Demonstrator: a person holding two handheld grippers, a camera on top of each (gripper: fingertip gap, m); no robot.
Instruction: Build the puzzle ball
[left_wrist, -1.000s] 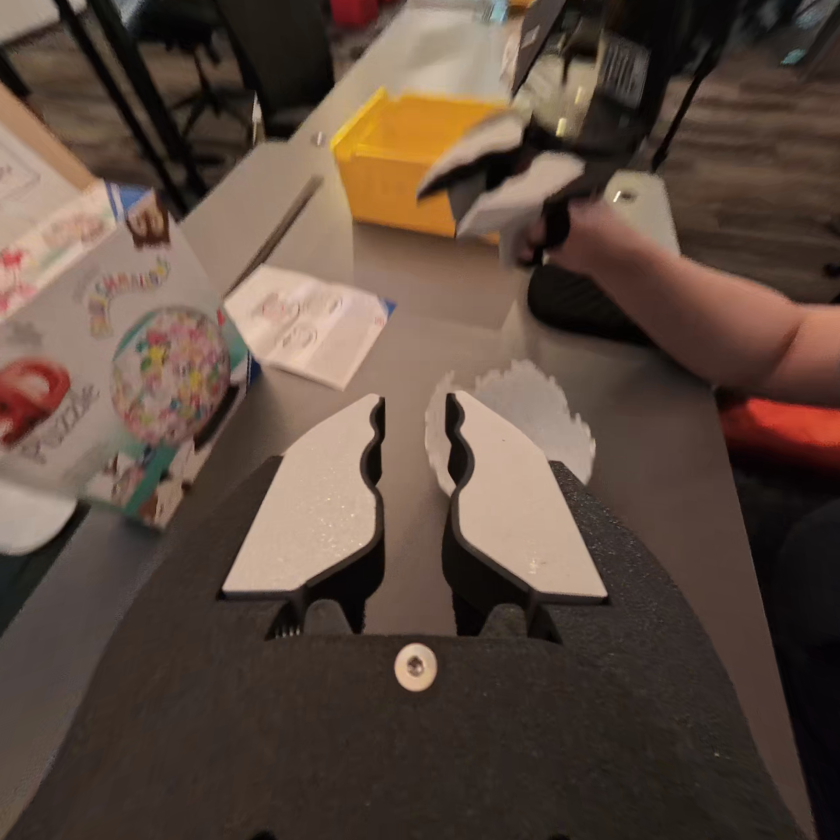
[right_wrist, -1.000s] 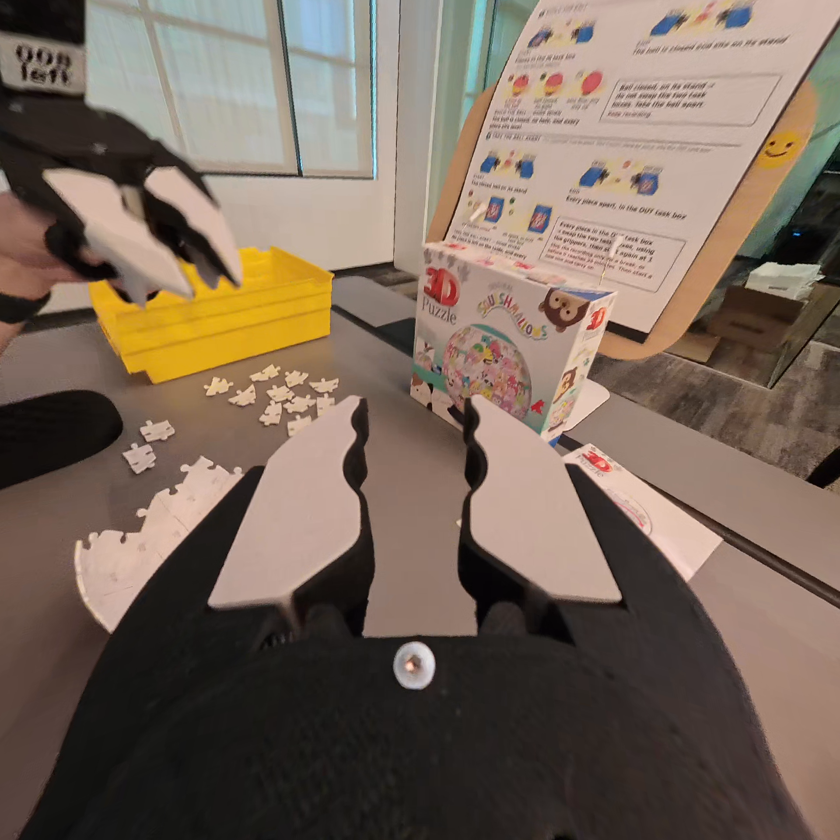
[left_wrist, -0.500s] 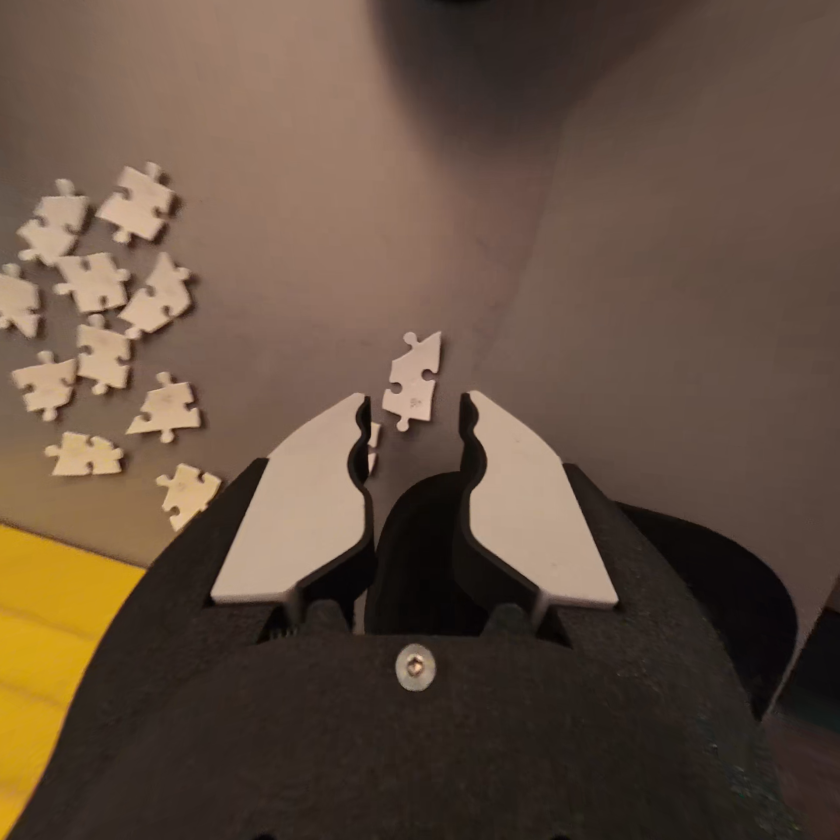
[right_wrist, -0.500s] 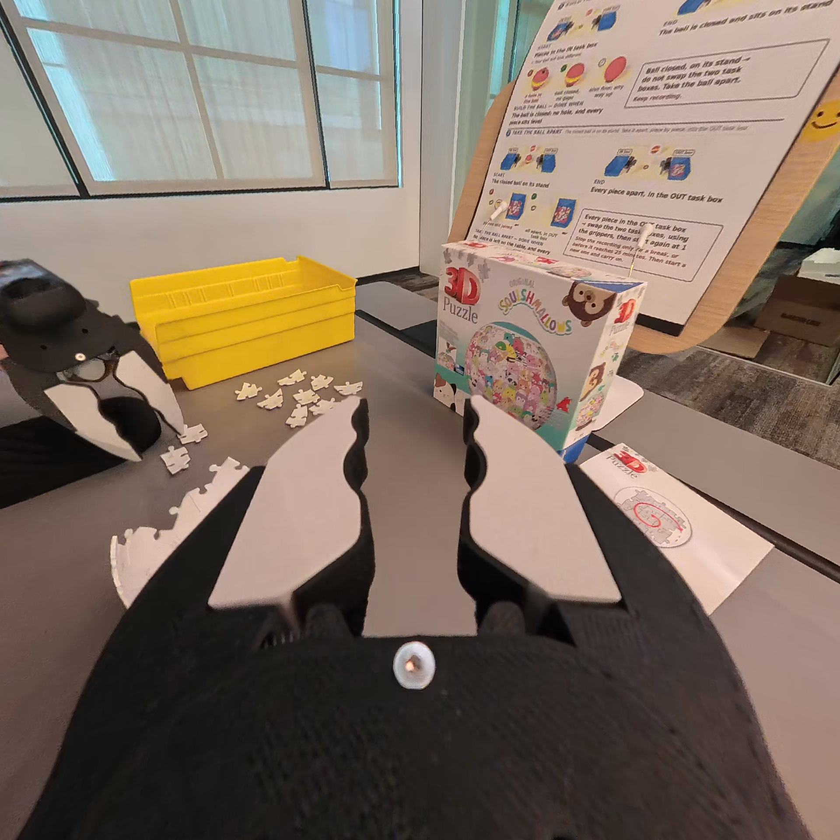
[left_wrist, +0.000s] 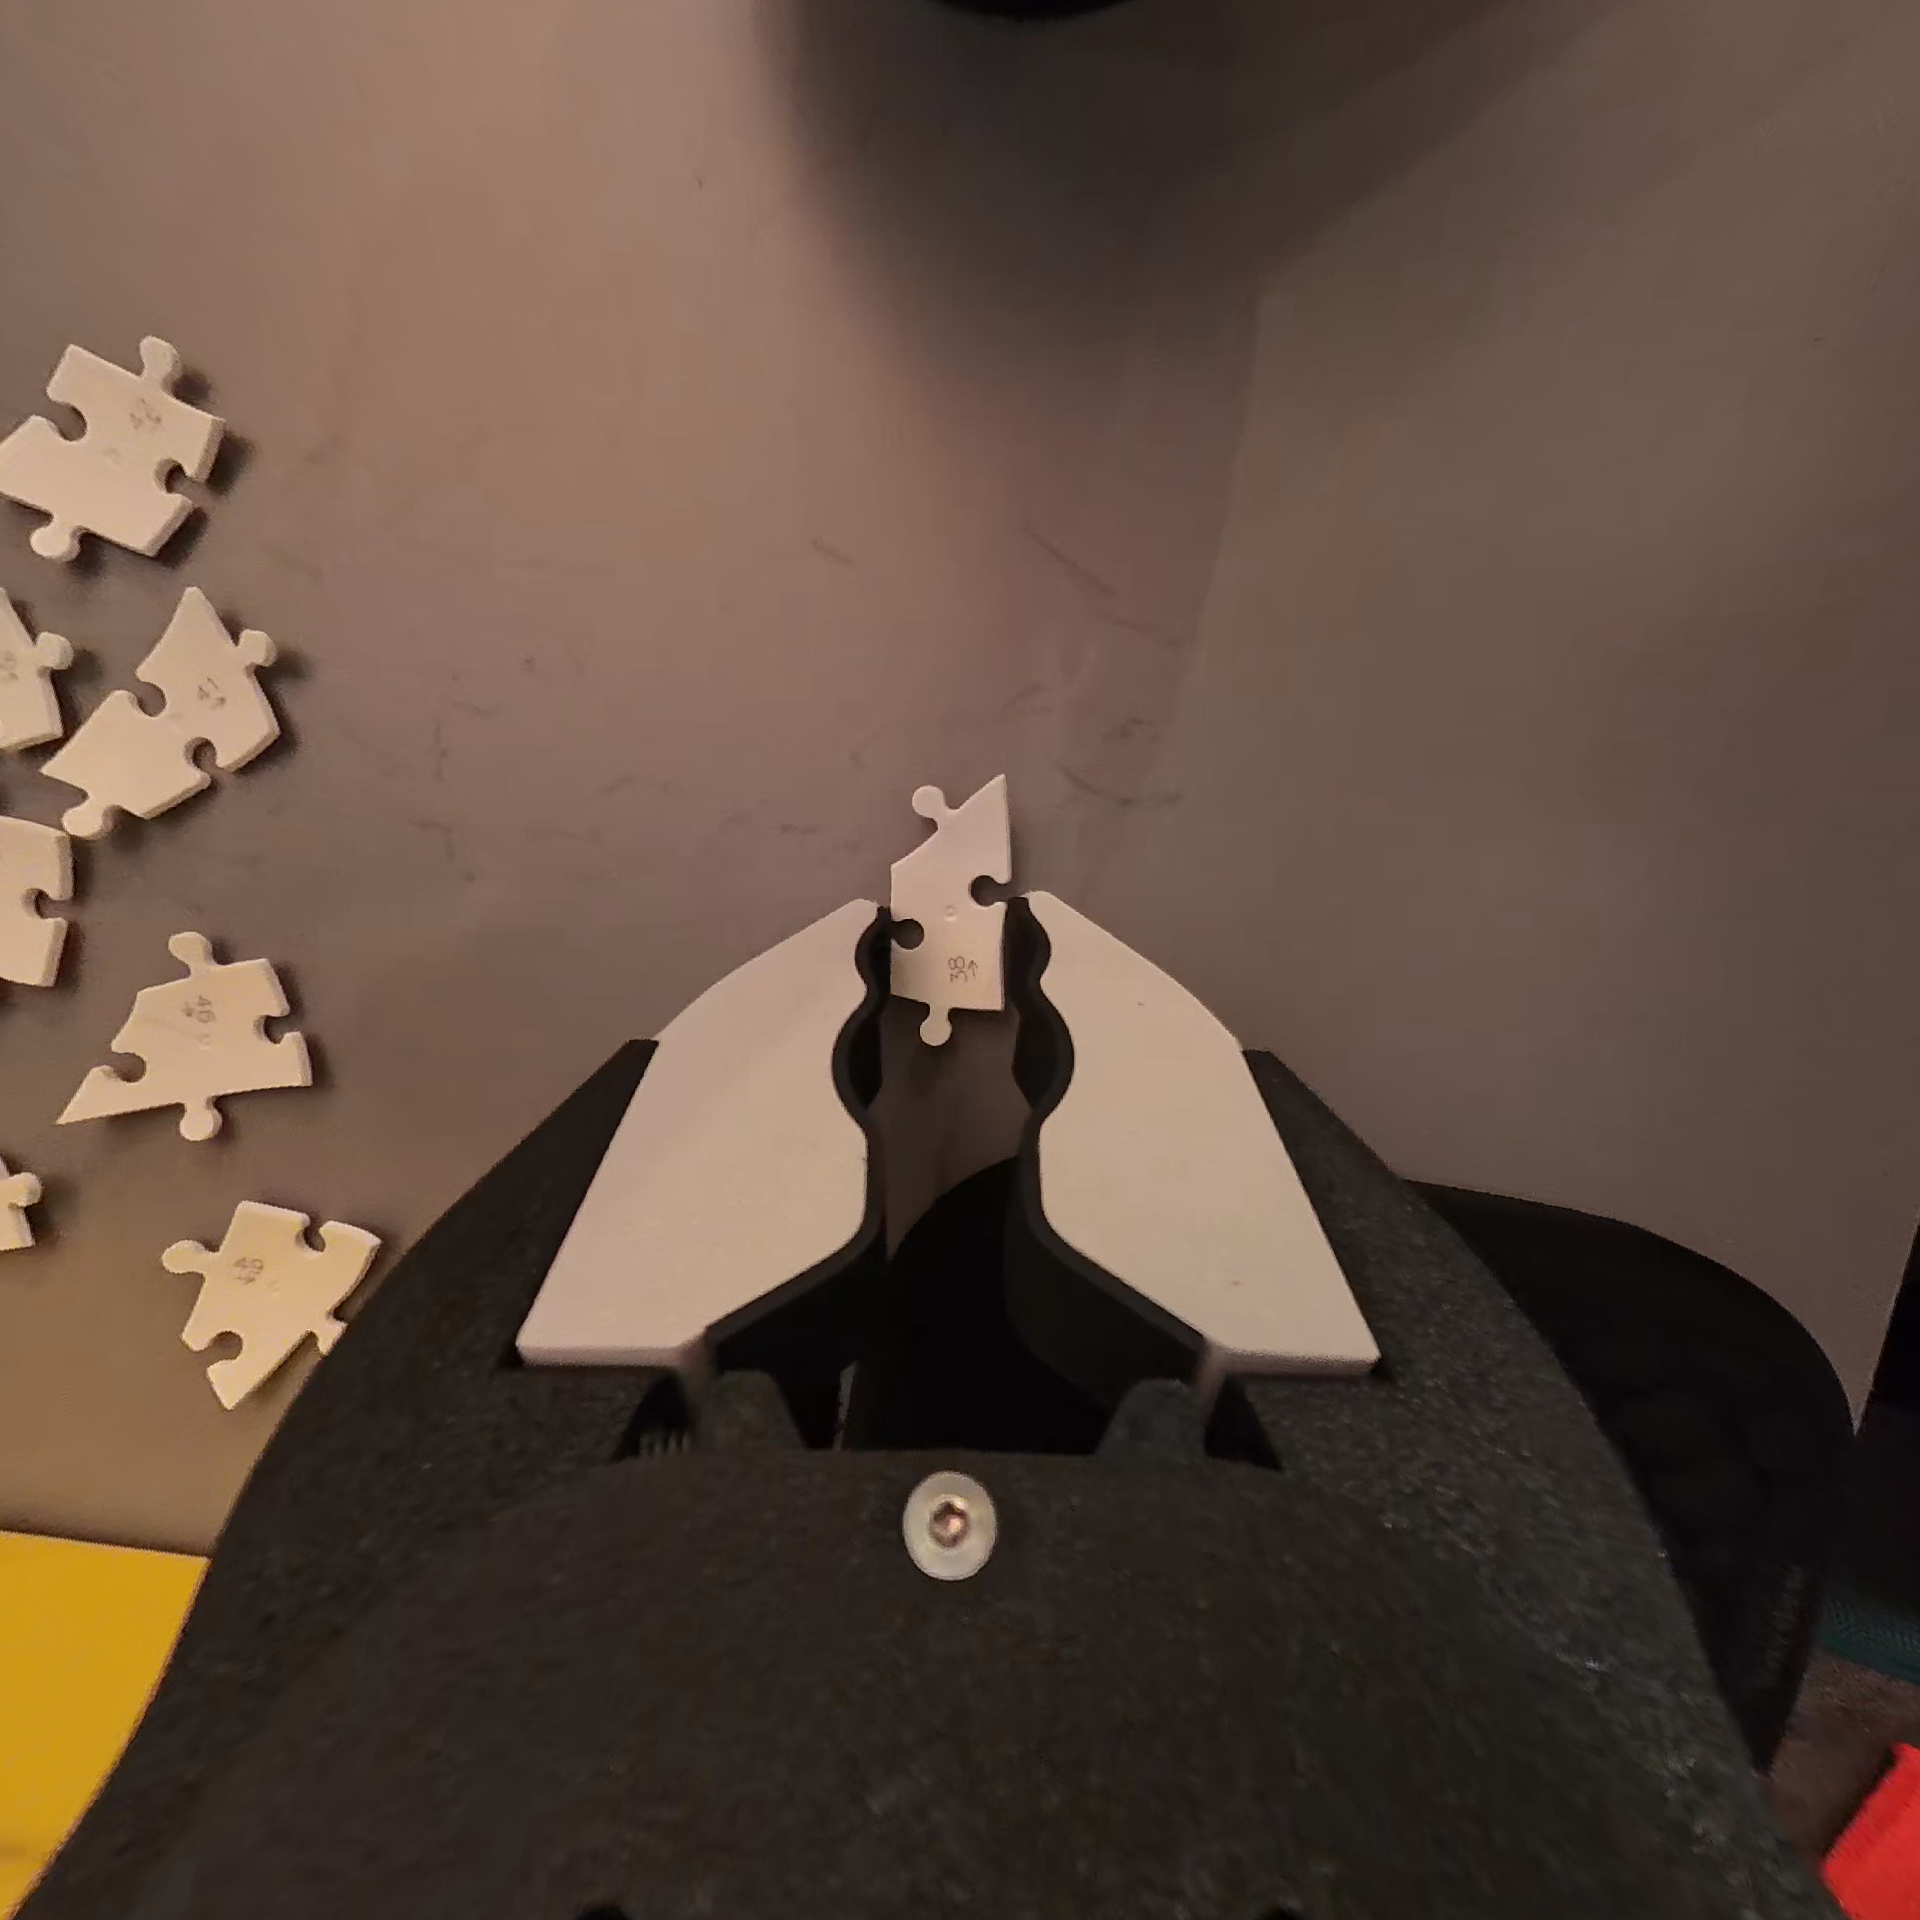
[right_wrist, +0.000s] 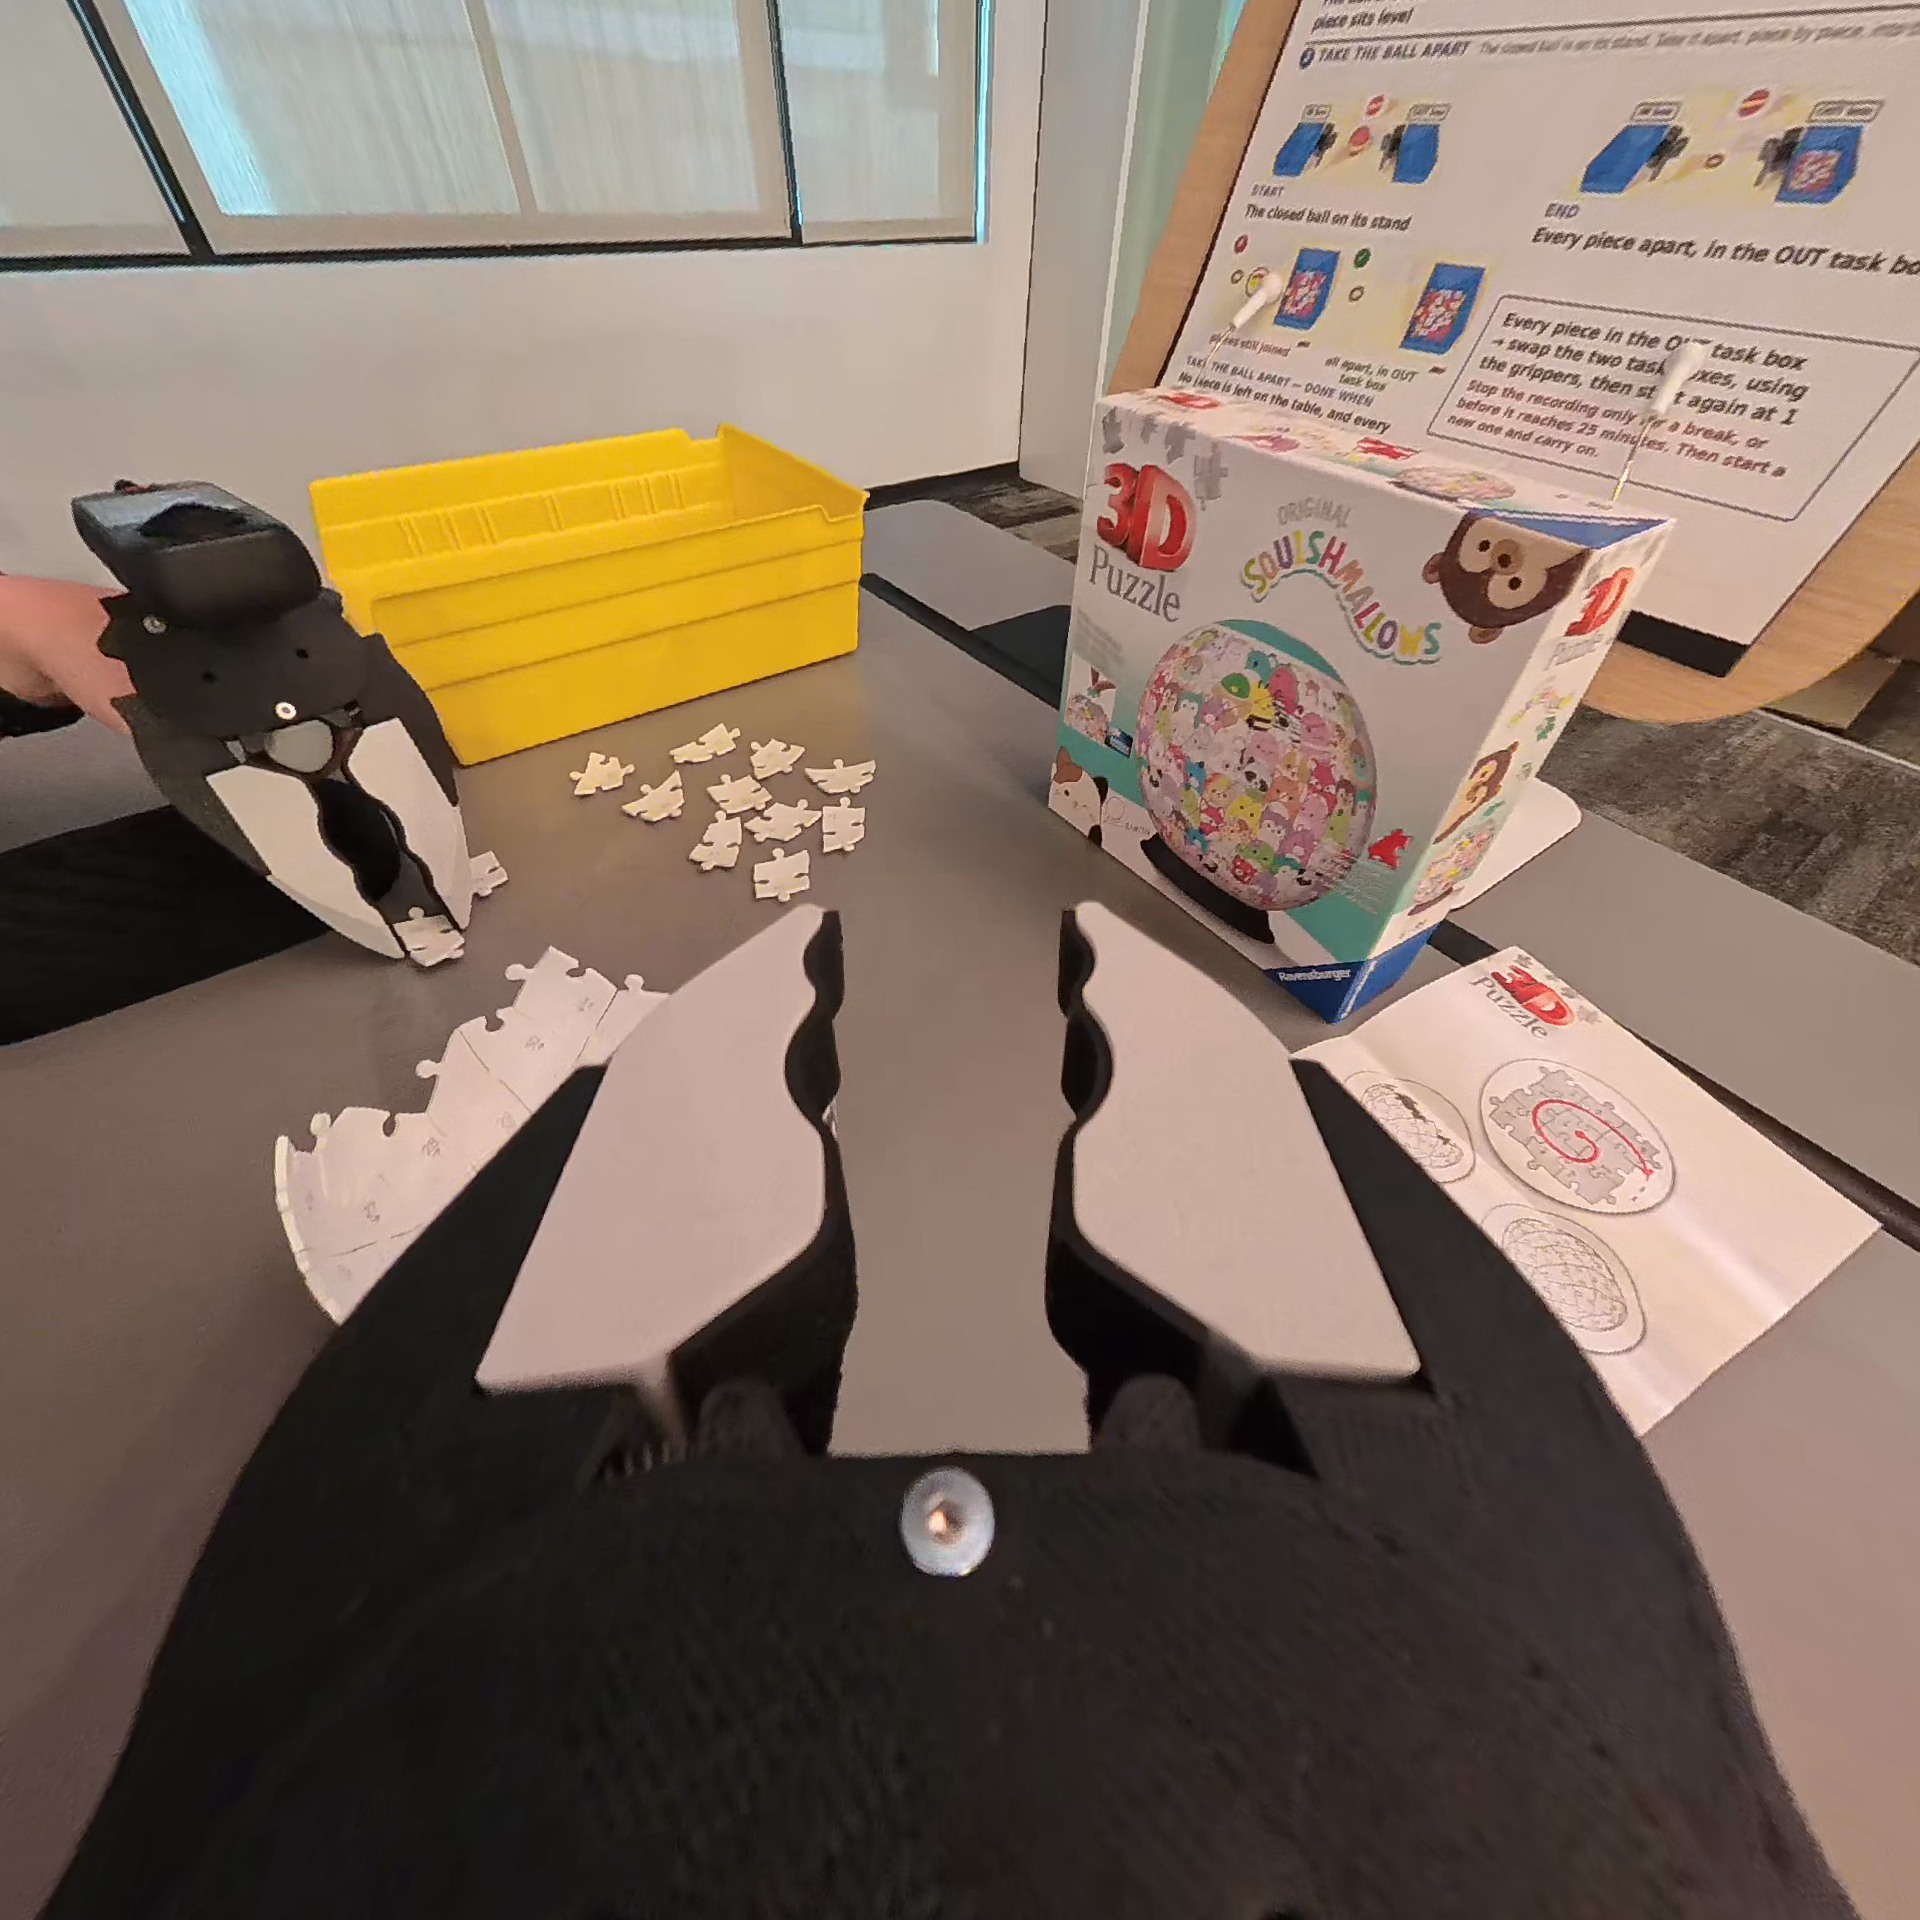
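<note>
A single white puzzle piece (left_wrist: 954, 914) was pinched at its edges between the tips of the left tool (left_wrist: 948, 912), low over the grey table (left_wrist: 727, 416). It was judged light, thin, stiff and slippery, best gripped across flat edges. The right tool (right_wrist: 948, 935) was held spread and empty.

Two grippers (right_wrist: 945, 920) (right_wrist: 421, 925), one box (right_wrist: 1299, 727), one leaflet (right_wrist: 1558, 1174).

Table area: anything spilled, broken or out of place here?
Nothing stands out. Loose puzzle pieces lie beside the yellow bin, the half-built shell looks intact, and the left claw straddles one piece.
</note>
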